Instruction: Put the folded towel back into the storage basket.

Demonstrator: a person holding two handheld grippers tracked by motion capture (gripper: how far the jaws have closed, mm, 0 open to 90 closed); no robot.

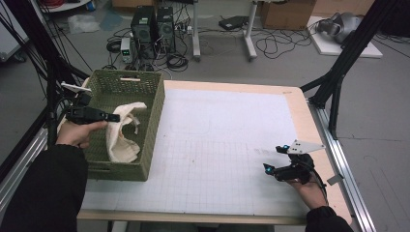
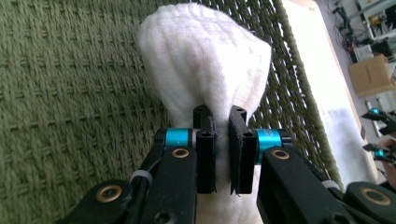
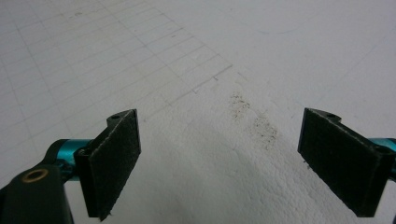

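Wide bare stretch of gridded mat [image 1: 217,145] lies ahead of the right gripper [image 1: 276,158] — nothing on it. At the table's left edge the woven basket [image 1: 155,121] walls hem the left gripper [image 1: 116,117] in, cream cloth [image 1: 123,145] bunched under it — 1 way out, upward.

Cloth [image 1: 126,129] in basket [image 1: 153,126], table's [image 1: 300,116] left.
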